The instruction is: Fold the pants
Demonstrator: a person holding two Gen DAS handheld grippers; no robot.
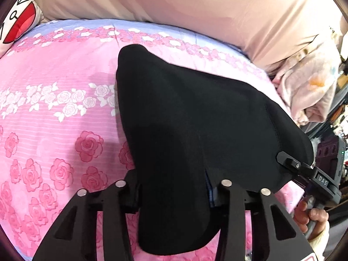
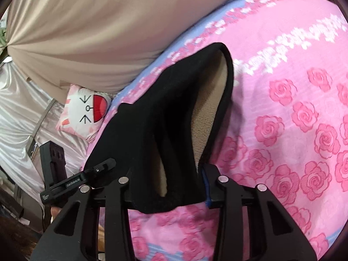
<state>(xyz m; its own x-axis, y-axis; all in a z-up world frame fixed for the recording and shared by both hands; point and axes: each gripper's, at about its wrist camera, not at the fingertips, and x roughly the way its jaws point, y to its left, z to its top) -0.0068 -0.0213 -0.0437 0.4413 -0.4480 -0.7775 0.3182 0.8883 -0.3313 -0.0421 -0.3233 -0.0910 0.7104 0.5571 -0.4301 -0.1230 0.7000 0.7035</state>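
The black pants (image 1: 184, 119) hang lifted over a pink rose-patterned bedspread (image 1: 54, 130). My left gripper (image 1: 174, 193) is shut on a bunched edge of the cloth, which fills the gap between its fingers. In the left wrist view my right gripper (image 1: 298, 166) pinches the same edge further right, with a hand (image 1: 311, 215) on its handle. In the right wrist view the pants (image 2: 152, 119) gape open and show a beige lining (image 2: 208, 113). My right gripper (image 2: 169, 187) is shut on that edge, and the left gripper (image 2: 97, 170) clamps the cloth at the left.
A beige draped fabric (image 1: 174, 0) runs behind the bed. A cat-face pillow (image 2: 87, 113) lies at the bed's corner. Crumpled pale clothes (image 1: 308, 87) are piled to the right of the bed. A black stand (image 2: 54, 163) rises beside the bed's left edge.
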